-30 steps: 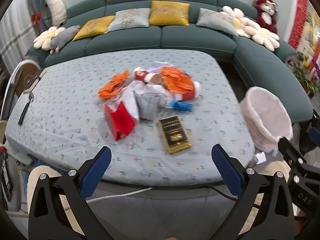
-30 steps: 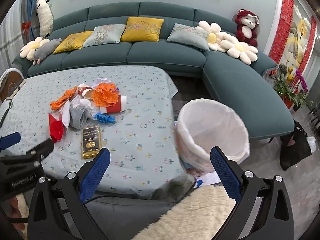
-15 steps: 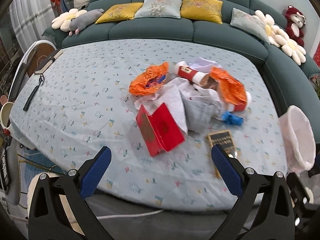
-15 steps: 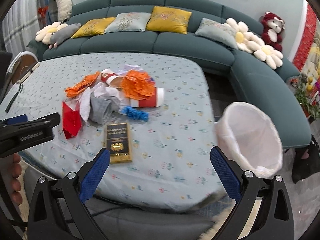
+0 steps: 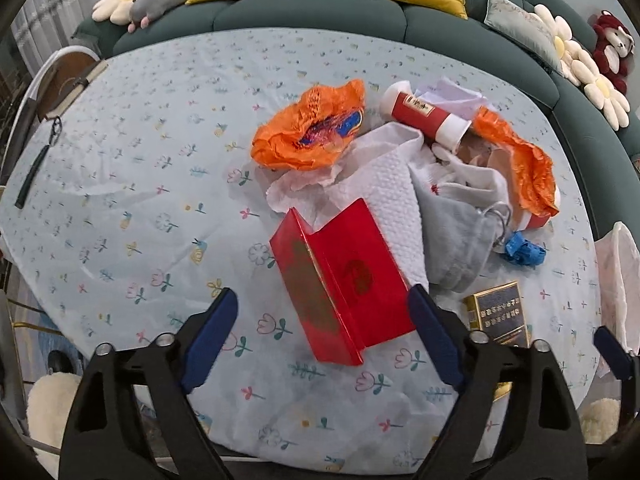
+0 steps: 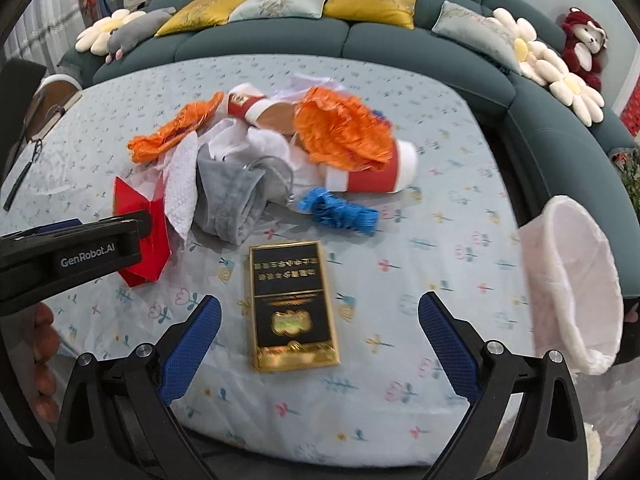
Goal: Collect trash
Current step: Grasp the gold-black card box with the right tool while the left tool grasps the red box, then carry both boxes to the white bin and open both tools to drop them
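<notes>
Straddling the red folded card (image 5: 340, 280) near the table's front edge with the left gripper (image 5: 320, 336), jaws closing but gripping nothing; hovering the right gripper (image 6: 320, 340), jaws open and empty, over the black-and-gold box (image 6: 292, 304), lying lengthwise between them.

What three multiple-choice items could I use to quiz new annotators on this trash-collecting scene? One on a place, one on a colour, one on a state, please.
1. Where does the black-and-gold box lie?
A. On the sofa
B. On the tablecloth, ahead of the right gripper
C. Inside the bin

2. What colour is the folded carton ahead of the left gripper?
A. Red
B. Green
C. Yellow

3. What state is the right gripper in?
A. Shut on the box
B. Shut on a cup
C. Open, holding nothing

Answers:
1 B: the box rests flat on the flowered tablecloth just beyond the blue pads.
2 A: the carton is plainly bright red.
3 C: its pads stand wide apart and touch nothing.
</notes>
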{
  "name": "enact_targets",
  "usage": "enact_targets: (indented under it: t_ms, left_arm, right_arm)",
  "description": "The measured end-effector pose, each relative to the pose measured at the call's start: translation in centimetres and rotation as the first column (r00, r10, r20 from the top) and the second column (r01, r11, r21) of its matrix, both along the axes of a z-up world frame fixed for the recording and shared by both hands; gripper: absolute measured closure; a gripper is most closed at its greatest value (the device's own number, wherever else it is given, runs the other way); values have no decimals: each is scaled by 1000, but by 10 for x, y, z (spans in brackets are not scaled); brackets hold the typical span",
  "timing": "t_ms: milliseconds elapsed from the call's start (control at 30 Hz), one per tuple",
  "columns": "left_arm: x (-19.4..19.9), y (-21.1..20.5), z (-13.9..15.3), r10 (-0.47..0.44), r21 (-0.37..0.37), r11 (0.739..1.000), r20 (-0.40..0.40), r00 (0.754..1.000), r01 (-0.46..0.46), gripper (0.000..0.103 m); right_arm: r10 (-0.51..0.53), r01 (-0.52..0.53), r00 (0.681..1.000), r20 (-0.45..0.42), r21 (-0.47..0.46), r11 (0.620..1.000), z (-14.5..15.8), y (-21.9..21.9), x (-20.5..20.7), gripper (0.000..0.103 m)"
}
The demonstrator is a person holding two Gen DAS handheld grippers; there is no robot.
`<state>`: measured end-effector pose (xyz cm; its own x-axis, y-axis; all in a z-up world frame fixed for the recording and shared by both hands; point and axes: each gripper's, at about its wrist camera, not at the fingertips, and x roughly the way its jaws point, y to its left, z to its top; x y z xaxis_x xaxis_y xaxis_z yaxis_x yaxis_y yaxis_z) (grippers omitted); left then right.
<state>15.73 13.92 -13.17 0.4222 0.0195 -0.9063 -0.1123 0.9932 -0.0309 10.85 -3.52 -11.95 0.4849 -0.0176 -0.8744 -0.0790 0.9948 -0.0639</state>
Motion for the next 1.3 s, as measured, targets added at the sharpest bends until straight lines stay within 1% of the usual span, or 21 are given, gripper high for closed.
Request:
enact_targets:
  t_ms: [33, 100, 133, 200, 233, 267, 300, 333, 400, 433, 600, 700, 833, 1000, 1100, 1200, 1300]
  left_arm:
    - [1, 1, -3, -1, -8, 1000, -10, 1000, 1, 28]
    - [4, 2, -9, -5, -20, 1000, -28, 1000, 5, 38]
    - [5, 3, -12, -8, -27, 1000, -38, 999, 7, 41]
    - [6, 5, -17, -9, -41, 999, -52, 999, 6, 54]
    - [6, 6, -19, -10, -52, 999, -60, 998, 7, 59]
    - [6, 7, -20, -11, -57, 998, -63, 998, 8, 70]
    - [6, 7, -21, -14, -65, 998, -70, 997, 10, 77]
    - [5, 8, -22, -11, -64, 998, -72, 997, 7, 80]
    - [3, 10, -22, -9, -66, 998, -70, 998, 4, 93]
    - [1, 10, -21, -9, -66, 998, -71, 997, 4, 95]
    - [-13, 8, -11, -9, -65, 998, -60, 998, 5, 98]
    - [-22, 4, 1, -19, -75, 997, -44, 999, 16, 98]
    - [-33, -11, 22, -51, -93, 994, -13, 999, 50, 98]
    - [-42, -45, 47, -113, -109, 987, 26, 993, 115, 98]
    - [-44, -71, 61, -167, -106, 979, 54, 984, 172, 98]
    - [-49, -104, 75, -229, -94, 967, 81, 970, 236, 98]
    - [-52, -139, 86, -285, -118, 949, 89, 954, 294, 98]
  right_arm:
    - [3, -3, 1000, -12, -5, 1000, -6, 3, 3, 11]
    - [6, -6, 999, -34, -6, 1000, -16, 7, 7, 15]
    - [5, -5, 999, -46, -6, 1000, -21, 9, 9, 17]
    - [2, -2, 998, -69, 0, 1000, -29, 10, 11, 23]
    - [-2, 3, 996, -89, 12, 1000, -34, 10, 13, 29]
    - [-4, 6, 995, -100, 20, 1000, -38, 9, 14, 34]
    - [-7, 11, 993, -115, 32, 999, -42, 7, 15, 36]
    - [-10, 16, 991, -134, 44, 999, -46, 6, 16, 41]
    - [-12, 20, 990, -137, 55, 998, -49, 5, 15, 43]
    - [-12, 19, 991, -134, 51, 999, -49, 5, 14, 46]
    - [-8, 14, 992, -126, 44, 999, -46, 4, 9, 46]
    - [-10, 16, 995, -100, 61, 998, -35, -2, 1, 46]
    - [-7, 10, 999, -45, 66, 998, -9, -15, -12, 46]
    - [-50, 48, 999, 20, 88, 995, 22, -43, -32, 46]
    - [-92, 87, 994, 52, 94, 992, 37, -65, -31, 46]
    - [-140, 133, 987, 81, 94, 987, 52, -93, -41, 46]
    - [-186, 178, 976, 110, 80, 981, 62, -121, -47, 46]
